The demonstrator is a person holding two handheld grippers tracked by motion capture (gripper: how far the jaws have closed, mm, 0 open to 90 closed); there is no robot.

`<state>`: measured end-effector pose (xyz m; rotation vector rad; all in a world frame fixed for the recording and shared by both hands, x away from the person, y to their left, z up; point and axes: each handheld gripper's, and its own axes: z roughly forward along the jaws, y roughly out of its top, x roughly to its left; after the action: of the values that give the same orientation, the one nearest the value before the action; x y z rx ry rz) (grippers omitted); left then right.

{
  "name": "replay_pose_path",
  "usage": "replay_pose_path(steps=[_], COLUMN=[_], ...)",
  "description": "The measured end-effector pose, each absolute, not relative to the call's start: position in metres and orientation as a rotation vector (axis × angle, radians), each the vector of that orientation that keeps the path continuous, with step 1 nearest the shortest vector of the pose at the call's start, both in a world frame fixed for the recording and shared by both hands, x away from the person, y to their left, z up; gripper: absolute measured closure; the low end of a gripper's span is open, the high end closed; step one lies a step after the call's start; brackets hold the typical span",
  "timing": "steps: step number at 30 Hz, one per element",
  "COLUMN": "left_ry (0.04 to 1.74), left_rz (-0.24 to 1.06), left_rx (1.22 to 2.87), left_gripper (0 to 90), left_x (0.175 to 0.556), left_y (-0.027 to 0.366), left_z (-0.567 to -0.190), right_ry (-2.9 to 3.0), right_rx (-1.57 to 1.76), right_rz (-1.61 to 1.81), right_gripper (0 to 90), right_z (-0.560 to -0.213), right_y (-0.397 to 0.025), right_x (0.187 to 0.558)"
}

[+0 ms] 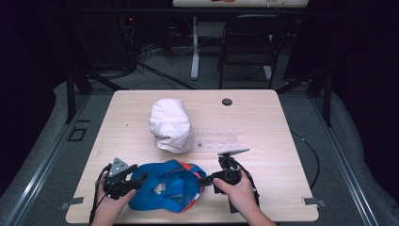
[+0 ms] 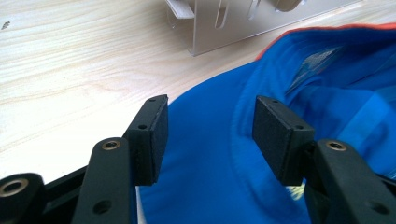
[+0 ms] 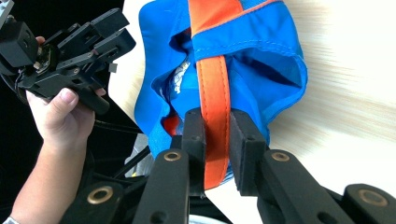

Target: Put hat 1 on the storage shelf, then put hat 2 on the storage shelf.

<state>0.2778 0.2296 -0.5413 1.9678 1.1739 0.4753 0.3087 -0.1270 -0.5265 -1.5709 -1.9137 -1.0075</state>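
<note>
1. the blue cap (image 1: pixel 165 187) lies upside down at the near edge of the worktop (image 1: pixel 263 122), between your two hands, so both tools can reach it without stretching.
2. your right hand-held gripper (image 3: pixel 217 140) is clamped on the cap's orange strap (image 3: pixel 212 70); the pads press it from both sides. that pinch looks meant to anchor the back of the cap so the fabric cannot slide while the other side is worked.
3. your left hand-held gripper (image 2: pixel 210 133) stands with its jaws apart, over the blue brim side, gripping nothing. held open there, it seems ready to take the brim edge.
4. in the high view the left tool (image 1: pixel 123 181) is just beside the cap's left edge, the right one (image 1: pixel 221 175) at its right edge.
5. the white cap (image 1: pixel 170 125) sits farther back, beside a clear acrylic rack (image 1: pixel 219 139), well apart from the work.
</note>
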Motion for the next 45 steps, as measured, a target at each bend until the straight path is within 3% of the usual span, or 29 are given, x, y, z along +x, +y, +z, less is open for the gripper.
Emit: replay_pose_path(steps=[23,45], left_ry=[1.189,1.192], left_rz=[0.470,0.466], left_rx=[1.966,1.971], left_gripper=[46.1,46.0], left_x=[0.279,0.280], left_y=[0.230,0.231], left_z=[-0.544,-0.545], right_ry=[-1.910,-1.801], right_rx=[-1.608,-1.542], right_rz=[-0.990,-1.026], right_gripper=[78.2,78.2], right_z=[-0.464,-0.411], right_y=[-0.176,-0.175], right_x=[0.314,0.324])
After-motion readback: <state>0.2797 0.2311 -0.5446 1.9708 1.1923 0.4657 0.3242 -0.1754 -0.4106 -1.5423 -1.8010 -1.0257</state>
